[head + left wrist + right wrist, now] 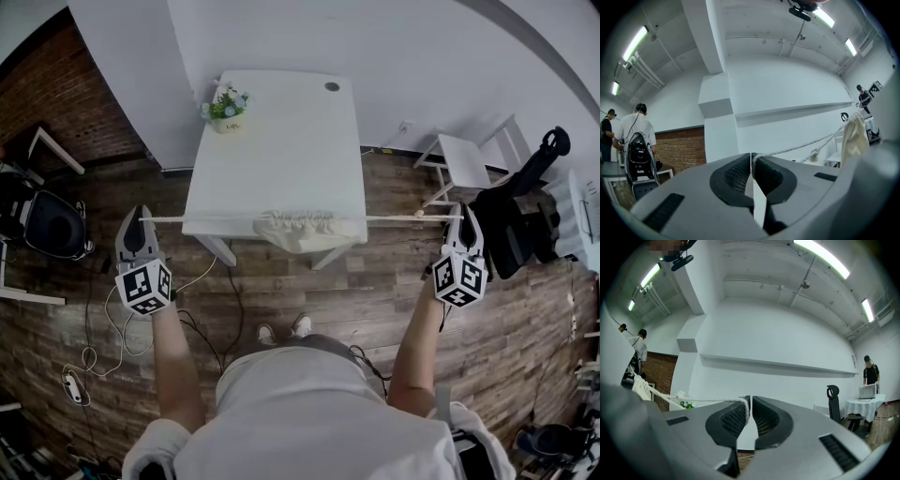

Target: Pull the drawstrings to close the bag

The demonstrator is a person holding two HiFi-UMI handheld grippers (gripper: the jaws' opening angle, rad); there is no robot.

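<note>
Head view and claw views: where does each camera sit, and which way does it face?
Head view: on the head, facing steeply down; table, bag, both forearms, left claw, right claw.
Left claw view: on that claw, along its shut jaws; bag at right edge.
Right claw view: likewise; bag at left edge.
Shared: bag, taut drawstrings.

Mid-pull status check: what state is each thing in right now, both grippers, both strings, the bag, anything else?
left gripper: shut on the left drawstring
right gripper: shut on the right drawstring
left drawstring: pulled taut
right drawstring: pulled taut
bag: mouth gathered into ruffles, looks closed
flower pot: upright on the table
</note>
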